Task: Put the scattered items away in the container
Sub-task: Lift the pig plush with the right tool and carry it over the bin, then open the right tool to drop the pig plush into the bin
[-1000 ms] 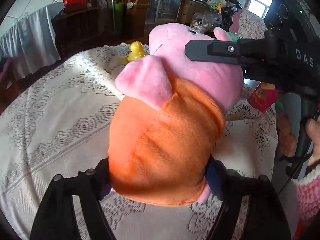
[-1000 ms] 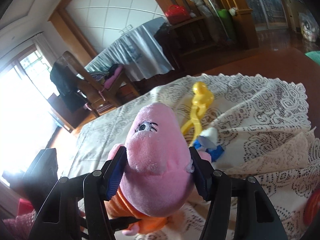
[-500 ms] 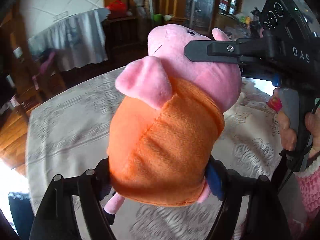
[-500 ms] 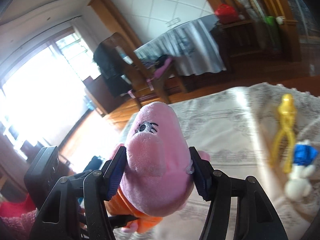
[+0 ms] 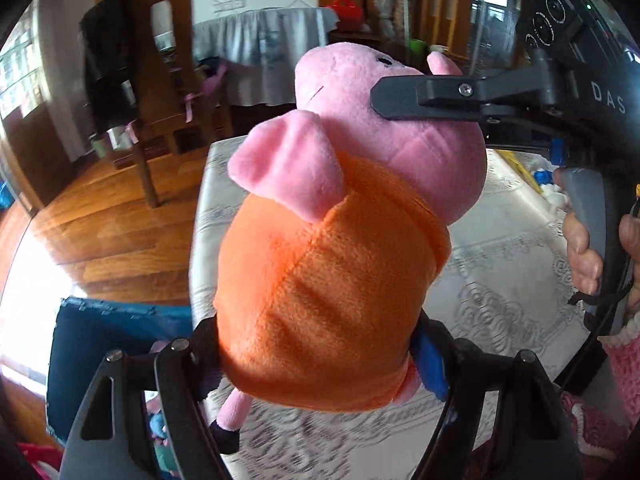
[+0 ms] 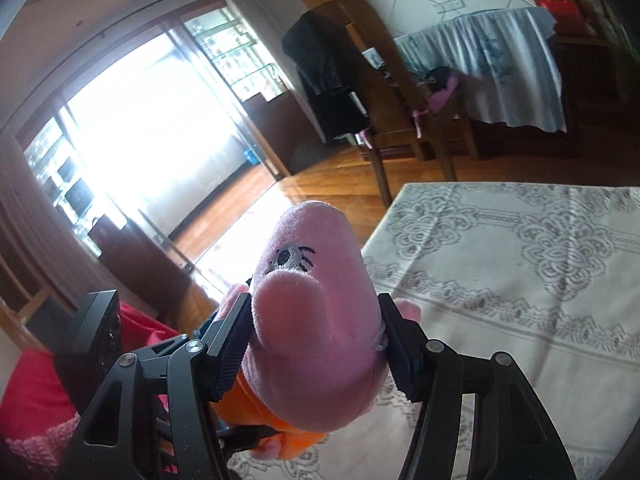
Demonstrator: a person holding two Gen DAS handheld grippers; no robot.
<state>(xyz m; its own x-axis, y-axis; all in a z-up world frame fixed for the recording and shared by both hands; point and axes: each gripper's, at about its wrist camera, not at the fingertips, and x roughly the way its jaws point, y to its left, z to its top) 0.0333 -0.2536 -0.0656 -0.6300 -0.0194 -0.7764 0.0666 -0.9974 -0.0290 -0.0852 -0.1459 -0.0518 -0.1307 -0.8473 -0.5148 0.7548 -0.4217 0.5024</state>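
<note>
A wooden floor, a dark chair (image 5: 160,80) and bright glass doors lie behind the worktop (image 6: 520,280), which is covered in a cream lace cloth. Above its edge a plush pig (image 5: 332,248) in an orange dress hangs in the air, carried between both tools. The left tool (image 5: 320,364) pinches the bottom of the dress, its fingers sunk into the fabric; the right tool (image 6: 316,340) clamps the pink head just behind the snout, and the plush bulges around its pads. The toy looks light and very soft, so it should give under pressure rather than slip, and nothing on it seems breakable. The stuffed body and head are the sensible places to grip; the thin legs and arm would probably flop. A dark blue bin (image 5: 120,360) sits on the floor below, likely the container. The right tool's housing reads "DAS".
</note>
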